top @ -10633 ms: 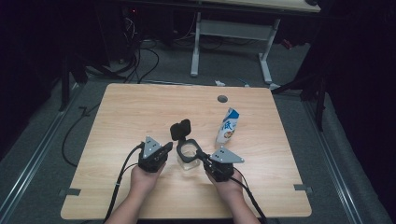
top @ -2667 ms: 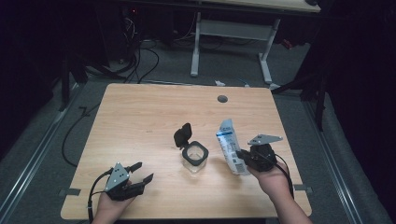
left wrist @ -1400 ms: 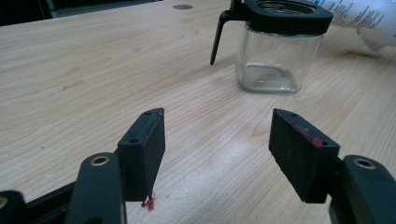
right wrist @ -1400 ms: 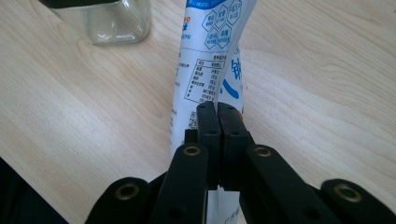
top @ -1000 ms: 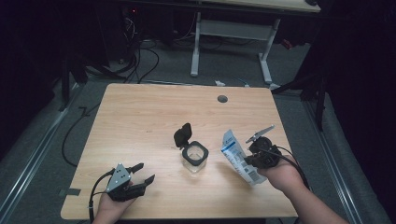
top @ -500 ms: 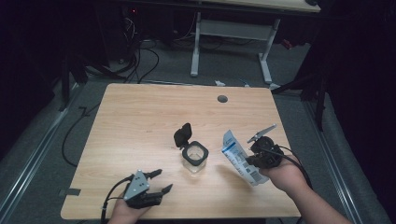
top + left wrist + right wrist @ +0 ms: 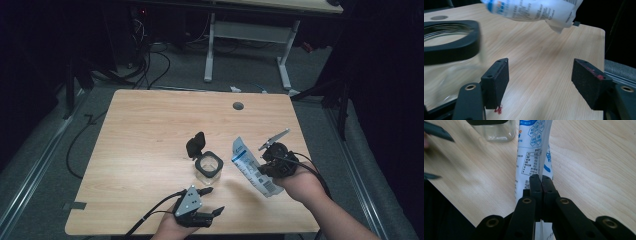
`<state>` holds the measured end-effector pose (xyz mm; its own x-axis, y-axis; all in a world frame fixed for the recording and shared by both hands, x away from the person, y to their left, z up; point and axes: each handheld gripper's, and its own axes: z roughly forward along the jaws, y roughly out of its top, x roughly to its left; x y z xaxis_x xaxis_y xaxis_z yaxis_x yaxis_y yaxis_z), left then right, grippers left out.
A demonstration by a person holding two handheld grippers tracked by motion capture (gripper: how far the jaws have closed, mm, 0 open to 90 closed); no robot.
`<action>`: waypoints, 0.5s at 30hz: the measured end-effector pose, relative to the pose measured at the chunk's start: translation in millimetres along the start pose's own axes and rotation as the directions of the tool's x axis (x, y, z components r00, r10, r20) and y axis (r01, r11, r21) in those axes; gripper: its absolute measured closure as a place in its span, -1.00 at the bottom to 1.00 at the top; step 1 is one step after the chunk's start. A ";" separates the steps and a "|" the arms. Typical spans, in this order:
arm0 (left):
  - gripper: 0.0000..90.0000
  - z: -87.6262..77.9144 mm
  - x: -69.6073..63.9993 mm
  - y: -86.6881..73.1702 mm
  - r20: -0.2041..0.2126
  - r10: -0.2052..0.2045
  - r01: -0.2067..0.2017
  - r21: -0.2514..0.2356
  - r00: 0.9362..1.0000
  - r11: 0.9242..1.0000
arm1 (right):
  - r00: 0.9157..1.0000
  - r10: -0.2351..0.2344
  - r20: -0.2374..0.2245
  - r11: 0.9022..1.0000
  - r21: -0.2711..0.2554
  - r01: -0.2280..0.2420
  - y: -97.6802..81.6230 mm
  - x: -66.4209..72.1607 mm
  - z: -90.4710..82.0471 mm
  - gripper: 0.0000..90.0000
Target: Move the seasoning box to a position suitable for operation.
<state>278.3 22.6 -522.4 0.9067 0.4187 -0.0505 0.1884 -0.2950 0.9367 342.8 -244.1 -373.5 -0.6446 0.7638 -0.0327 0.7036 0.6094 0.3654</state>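
A clear jar (image 7: pixel 209 166) with a black rim stands mid-table, its flip lid (image 7: pixel 195 145) hinged open at the back left. Right of it, a white and blue pouch (image 7: pixel 252 167) hangs tilted above the table, and my right gripper (image 7: pixel 266 164) is shut on its edge. In the right gripper view the jaws (image 7: pixel 541 182) pinch the pouch (image 7: pixel 531 152), with the jar (image 7: pixel 496 132) beyond. My left gripper (image 7: pixel 215 200) sits at the front edge just before the jar. Its jaws have just been opening and stand open (image 7: pixel 541 85) with nothing between them, jar (image 7: pixel 449 45) at left, pouch (image 7: pixel 534 10) above.
The wooden table (image 7: pixel 150 125) has a round cable hole (image 7: pixel 238 106) near its far edge. Cables trail from both grippers off the front edge. A white desk frame (image 7: pixel 245 30) and floor cables lie beyond the table.
My left gripper has slid right along the front edge toward the jar, and its jaws stand a little wider. The right gripper has stayed put with the pouch.
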 end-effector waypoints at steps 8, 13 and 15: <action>-0.34 33.5 -8.2 10.4 0.008 0.019 -0.019 0.012 1.000 1.000 | 1.000 -0.017 -0.007 1.000 -0.006 0.017 7.9 9.1 -2.8 1.00; -0.38 42.6 -8.7 14.1 0.000 0.031 -0.031 0.019 1.000 0.999 | 1.000 -0.027 -0.008 1.000 -0.001 0.027 12.8 15.3 -2.4 1.00; -0.38 46.4 -9.5 16.0 0.001 0.036 -0.036 0.023 0.999 0.999 | 0.999 -0.034 -0.009 0.999 -0.004 0.034 13.7 16.2 -2.5 1.00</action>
<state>290.2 -26.0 -523.0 0.9131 0.4075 -0.0173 0.1646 -0.3293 0.9298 341.3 -223.9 -366.6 -0.6705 0.7410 -0.0367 0.6805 0.6339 0.3677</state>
